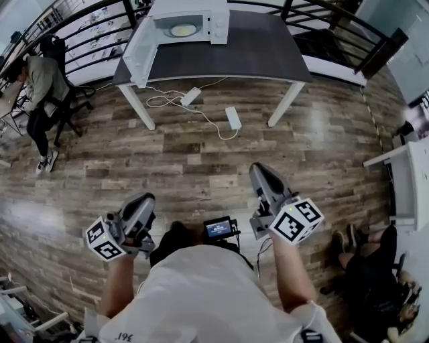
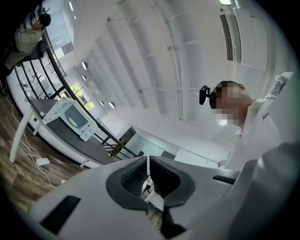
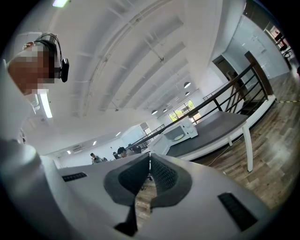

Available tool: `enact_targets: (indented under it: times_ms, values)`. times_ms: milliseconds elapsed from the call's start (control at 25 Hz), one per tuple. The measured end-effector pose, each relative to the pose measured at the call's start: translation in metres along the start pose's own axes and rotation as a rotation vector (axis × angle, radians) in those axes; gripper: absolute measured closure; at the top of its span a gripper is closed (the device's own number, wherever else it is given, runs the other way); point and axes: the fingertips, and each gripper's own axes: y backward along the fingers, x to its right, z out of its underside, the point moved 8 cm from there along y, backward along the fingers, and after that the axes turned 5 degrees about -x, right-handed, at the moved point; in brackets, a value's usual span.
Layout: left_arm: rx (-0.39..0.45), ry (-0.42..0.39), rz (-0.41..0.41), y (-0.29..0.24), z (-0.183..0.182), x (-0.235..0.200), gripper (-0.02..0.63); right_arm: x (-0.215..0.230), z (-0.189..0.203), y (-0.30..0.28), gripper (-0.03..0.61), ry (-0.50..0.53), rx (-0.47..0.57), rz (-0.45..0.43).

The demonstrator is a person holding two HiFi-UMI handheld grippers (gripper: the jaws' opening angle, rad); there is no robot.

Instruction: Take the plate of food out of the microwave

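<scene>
Plate of food (image 1: pixel 182 30): inside open microwave (image 1: pixel 191 19) at far left corner of table (image 1: pixel 268 53). Well apart from both grippers, straight ahead, slightly toward left gripper (image 1: pixel 143 202); right gripper (image 1: pixel 261 171) reaching a little further forward. Both clamped closed, holding nothing. Probably still approaching.

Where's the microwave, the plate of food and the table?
microwave (image 1: pixel 219 23): head view, on its right-hand control panel.
plate of food (image 1: pixel 182 30): head view, middle of the plate, inside the open microwave.
table (image 1: pixel 255 53): head view, bare dark top.
</scene>
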Motion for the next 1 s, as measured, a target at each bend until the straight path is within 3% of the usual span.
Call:
enact_targets:
  times_ms: [240, 440, 1000]
  values:
    - [-0.019, -0.005, -0.029, -0.006, -0.009, -0.023, 0.606, 0.008, 0.006, -0.029, 0.589, -0.019, -0.027, -0.007]
    - [-0.030, -0.010, -0.023, -0.017, -0.033, -0.072, 0.606, 0.016, -0.002, -0.071, 0.589, -0.016, -0.010, 0.014]
    - [-0.141, -0.022, 0.044, -0.051, -0.150, -0.223, 0.604, 0.015, -0.044, -0.230, 0.589, -0.027, 0.027, 0.118]
